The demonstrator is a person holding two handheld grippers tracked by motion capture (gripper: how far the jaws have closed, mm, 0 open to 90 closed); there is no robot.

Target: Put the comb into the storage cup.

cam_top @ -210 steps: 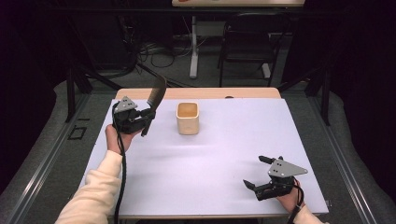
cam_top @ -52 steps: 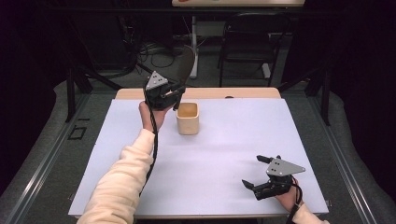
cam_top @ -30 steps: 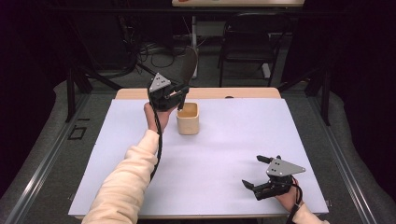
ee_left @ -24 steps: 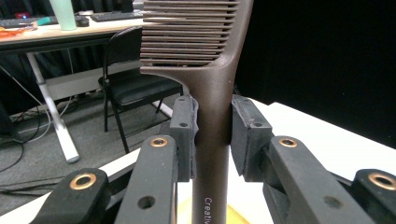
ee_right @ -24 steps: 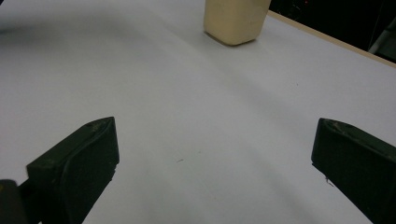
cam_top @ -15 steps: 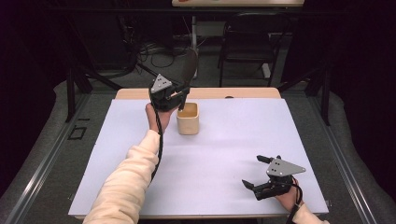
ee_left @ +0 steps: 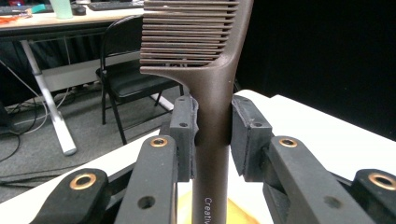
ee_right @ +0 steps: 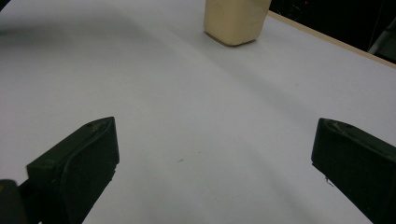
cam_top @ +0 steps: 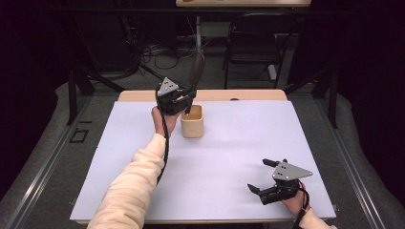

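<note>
Left gripper (cam_top: 184,101) has carried the dark brown plastic comb (ee_left: 205,93) from the left side of the tabletop (cam_top: 239,157) over to the small beige square-sided cup (cam_top: 192,123) near the far edge. Over the last second it has barely shifted, only settling a touch. Comb stands upright, teeth up, handle end pointing down into the cup's mouth; whether the tip already touches the bottom can't be told. Fingers (ee_left: 184,135) are clamped tight on the comb's handle from both sides, just below the teeth. Judgement: the drop into the cup is nearly done, lowering and release remain.

Right gripper (cam_top: 267,191) has stayed put near the tabletop's near right corner, fingers spread wide, holding nothing.

Writing: white letters "Creativ…" run down the comb handle, rest cut off. No other labels readable.
</note>
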